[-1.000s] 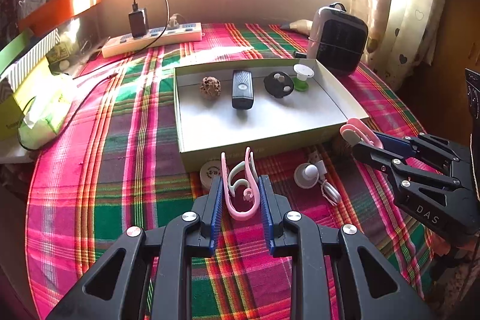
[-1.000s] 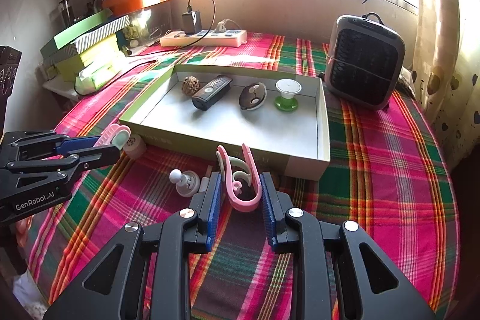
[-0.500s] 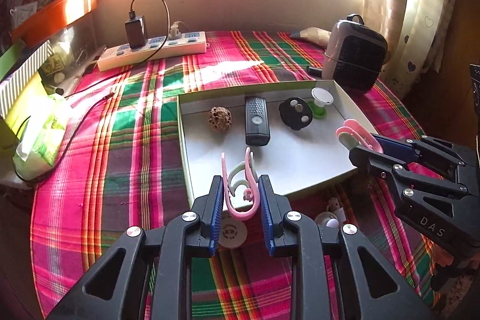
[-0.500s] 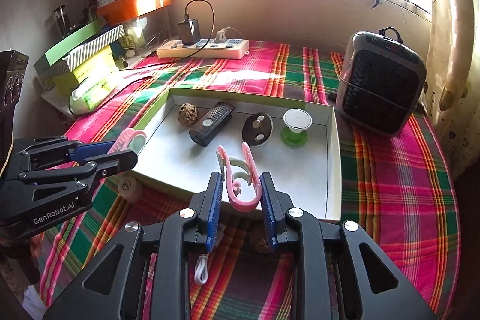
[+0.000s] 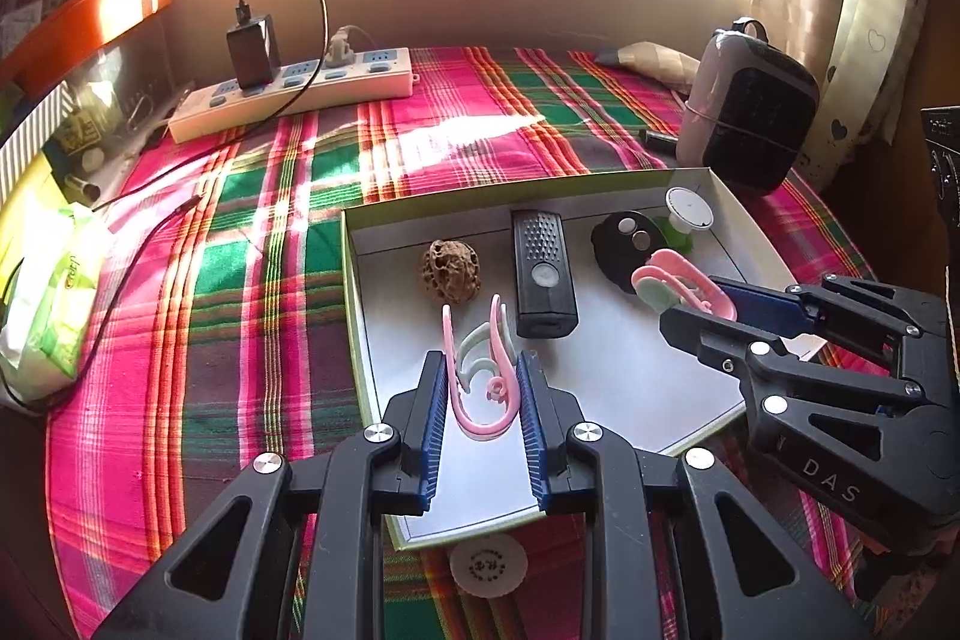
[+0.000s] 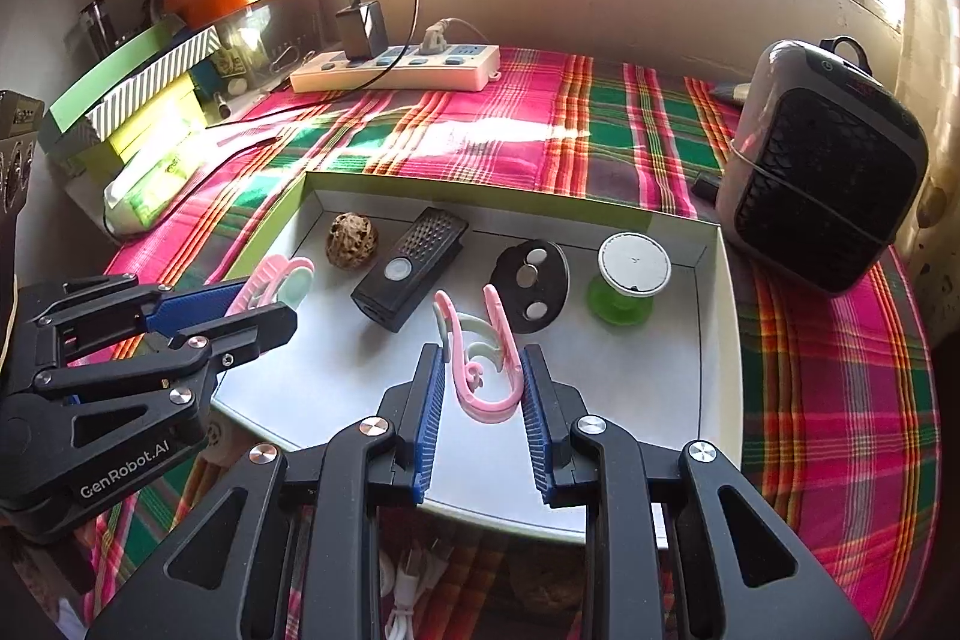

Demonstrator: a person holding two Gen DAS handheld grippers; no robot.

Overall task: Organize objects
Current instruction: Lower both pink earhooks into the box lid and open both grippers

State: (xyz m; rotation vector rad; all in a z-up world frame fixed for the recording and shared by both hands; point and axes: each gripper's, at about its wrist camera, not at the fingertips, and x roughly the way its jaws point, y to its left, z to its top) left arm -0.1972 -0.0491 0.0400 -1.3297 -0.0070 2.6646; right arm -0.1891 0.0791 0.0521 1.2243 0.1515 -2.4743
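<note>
A shallow white box [image 5: 612,388] with green walls lies on the plaid cloth; it also shows in the right wrist view [image 6: 711,340]. In it lie a walnut [image 5: 450,271], a black remote [image 5: 543,274], a black disc [image 5: 627,244] and a white-topped green spool [image 5: 687,214]. My left gripper [image 5: 483,388] is shut on a pink clip [image 5: 480,376] above the box's near left part. My right gripper [image 6: 483,382] is shut on a second pink clip [image 6: 477,364] above the box's middle. Each gripper shows in the other's view, holding its clip.
A white round cap [image 5: 489,565] lies on the cloth before the box. A white cable [image 6: 408,598] lies under my right gripper. A black heater [image 6: 822,166] stands at the right, a power strip [image 5: 294,94] at the back, boxes and a tissue pack [image 5: 54,304] at the left.
Both grippers, each still holding its pink clip, have moved forward from the cloth in front of the box to above the box's floor.
</note>
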